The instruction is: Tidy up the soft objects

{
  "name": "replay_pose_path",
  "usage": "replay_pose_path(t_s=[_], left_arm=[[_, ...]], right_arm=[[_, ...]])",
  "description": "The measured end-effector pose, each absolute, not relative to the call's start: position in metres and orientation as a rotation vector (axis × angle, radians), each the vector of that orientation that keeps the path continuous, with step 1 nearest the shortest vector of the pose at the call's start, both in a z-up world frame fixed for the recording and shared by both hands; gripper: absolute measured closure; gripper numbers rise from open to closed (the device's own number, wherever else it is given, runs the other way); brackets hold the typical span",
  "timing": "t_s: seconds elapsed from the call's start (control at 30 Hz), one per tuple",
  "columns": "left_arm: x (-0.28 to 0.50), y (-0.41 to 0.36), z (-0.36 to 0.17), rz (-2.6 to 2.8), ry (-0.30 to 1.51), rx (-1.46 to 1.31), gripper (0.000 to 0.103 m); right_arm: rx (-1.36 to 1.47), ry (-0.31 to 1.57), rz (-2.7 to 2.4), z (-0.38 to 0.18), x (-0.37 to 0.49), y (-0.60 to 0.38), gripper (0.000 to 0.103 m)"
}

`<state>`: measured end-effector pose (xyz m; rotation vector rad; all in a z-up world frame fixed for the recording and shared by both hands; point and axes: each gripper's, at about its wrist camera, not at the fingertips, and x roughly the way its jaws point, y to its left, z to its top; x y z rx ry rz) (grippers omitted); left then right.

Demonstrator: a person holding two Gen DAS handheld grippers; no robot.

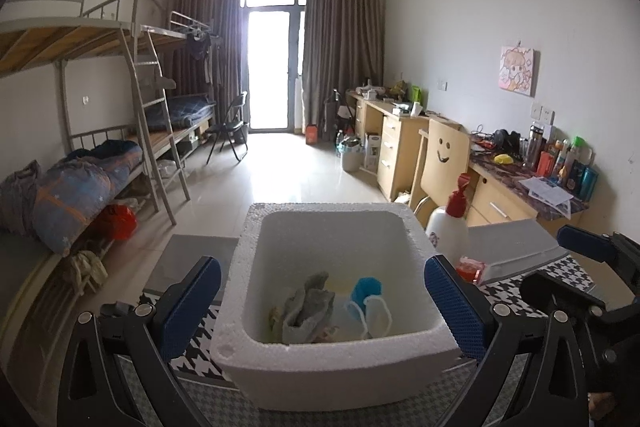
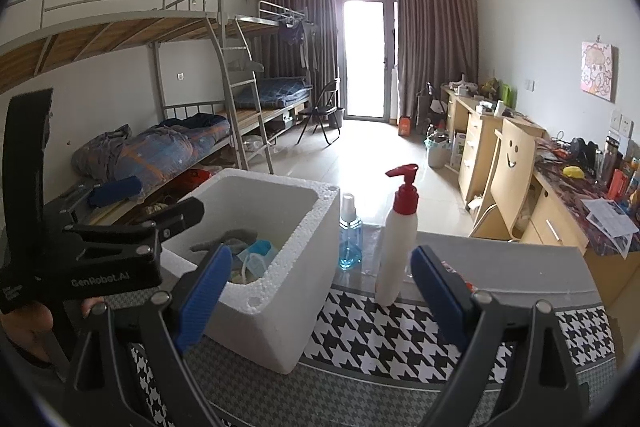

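The left gripper (image 1: 322, 293) sits with its jaws fully released, 1 blue pad on each side of the white foam box (image 1: 336, 359) and neither pad pressing on it; nothing is held. No earlier view is available for comparison. The foam box stands on the surface (image 2: 400, 331), which is covered with a black-and-white houndstooth cloth. Inside the box lie the soft objects: a grey cloth (image 1: 308, 307) crumpled toward the left of the floor of the box, and a blue face mask (image 1: 366, 291) with white ear loops just beside it on the right — the 2 items touch or nearly touch; which cannot be told. The right gripper (image 2: 320, 291) is also released, its jaws wide apart and empty, pointing at the gap between the box and a white pump bottle (image 2: 396, 247) with a red dispenser head. The bottle stands upright on the cloth, near the right wall of the box. Behind it, a clear blue spray bottle (image 2: 350, 239) stands upright just beside the far right corner of the box. A small red packet (image 1: 470, 269) lies on the surface near the base of the pump bottle. In the right wrist view the left gripper's black body appears at the left edge — a hand (image 2: 28, 323) grasps it from below. A grey board (image 2: 512, 267) lies across the far part of the surface, behind the bottles.
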<state>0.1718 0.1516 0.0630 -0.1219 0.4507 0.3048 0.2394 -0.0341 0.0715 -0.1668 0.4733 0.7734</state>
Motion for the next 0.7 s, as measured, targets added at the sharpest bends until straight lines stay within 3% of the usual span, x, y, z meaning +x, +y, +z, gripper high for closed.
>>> replay_pose_path(t_s=[0.7], left_arm=[[0.112, 0.116, 0.074, 0.282, 0.359, -0.096, 0.001]], right_arm=[[-0.135, 0.404, 0.738, 0.085, 0.204, -0.061, 0.002]])
